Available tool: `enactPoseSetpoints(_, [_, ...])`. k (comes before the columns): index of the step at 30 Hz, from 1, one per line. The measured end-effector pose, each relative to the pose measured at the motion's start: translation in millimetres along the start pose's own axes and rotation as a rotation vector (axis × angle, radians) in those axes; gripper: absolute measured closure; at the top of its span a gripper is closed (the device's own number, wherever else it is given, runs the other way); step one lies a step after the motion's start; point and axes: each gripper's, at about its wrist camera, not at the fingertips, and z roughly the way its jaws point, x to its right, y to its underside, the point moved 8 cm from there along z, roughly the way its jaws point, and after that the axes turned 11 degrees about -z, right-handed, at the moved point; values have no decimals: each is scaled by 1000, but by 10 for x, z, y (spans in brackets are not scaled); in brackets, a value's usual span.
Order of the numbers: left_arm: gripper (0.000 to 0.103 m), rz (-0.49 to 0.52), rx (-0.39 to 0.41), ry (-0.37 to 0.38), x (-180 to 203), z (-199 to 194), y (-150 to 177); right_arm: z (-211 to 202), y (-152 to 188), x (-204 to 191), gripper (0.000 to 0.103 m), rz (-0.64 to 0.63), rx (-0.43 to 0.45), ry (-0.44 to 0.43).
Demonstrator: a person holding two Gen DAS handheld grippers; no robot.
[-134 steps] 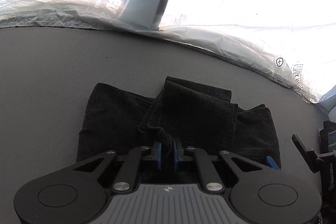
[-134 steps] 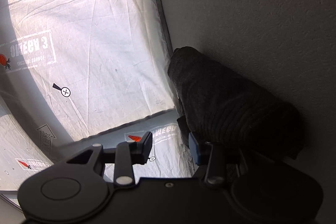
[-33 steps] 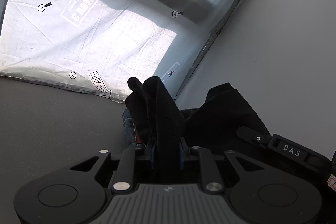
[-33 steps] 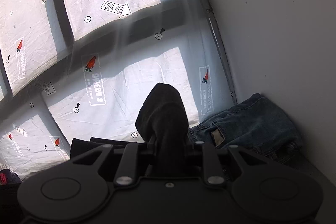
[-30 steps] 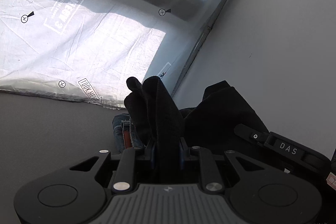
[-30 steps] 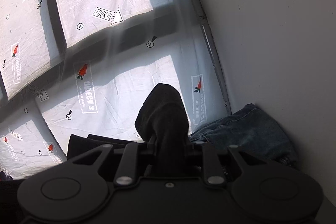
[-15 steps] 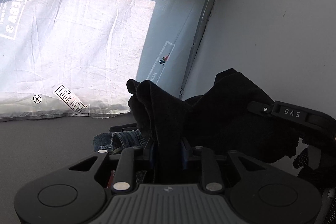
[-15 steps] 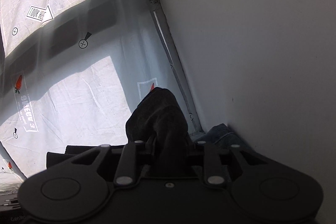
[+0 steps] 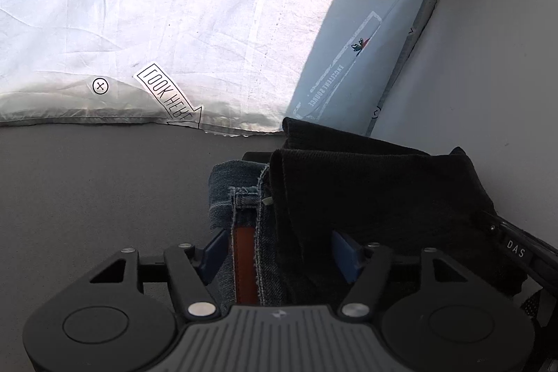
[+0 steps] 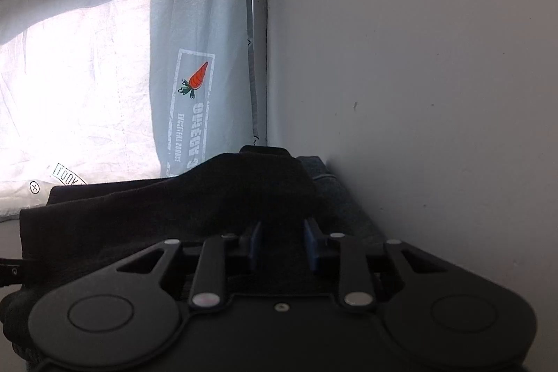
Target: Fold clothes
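your left gripper (image 9: 279, 253) stands wide open, gripping nothing; the black garment (image 9: 376, 194) lies lower right atop the jeans (image 9: 240, 194). your right gripper (image 10: 280, 244) is narrowly parted around black cloth. pull back carelessly and a pad could drag the fold open.

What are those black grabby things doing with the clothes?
A person is folding clothes with a hand-held gripper in each hand. A folded black garment now lies on top of folded blue jeans, in the corner by the white wall. The left hand-held gripper is open, its blue fingers spread to either side of the pile. The right hand-held gripper also looks open, its fingers parted with black cloth between them. It looks like the garment is being set down on the pile.
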Motion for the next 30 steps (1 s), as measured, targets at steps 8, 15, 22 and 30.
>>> enactPoseSetpoints(8, [11,159,194,30,74,-976,-215,-735,-318,-54,38,10,125,-57])
enactPoseSetpoints(15, [0,148,415,-3,-365,-2251,-98,-1743,-487,-531,1,39,256,-128])
enactPoseSetpoints(22, [0,54,557,-87,-863,-3347,162,-2708,-389,-1323,0,72,329,-344])
enactPoseSetpoints(30, [0,14,589,-118,-1712,-4344,306,-3474,-356,-2526,0,-20,328,-503])
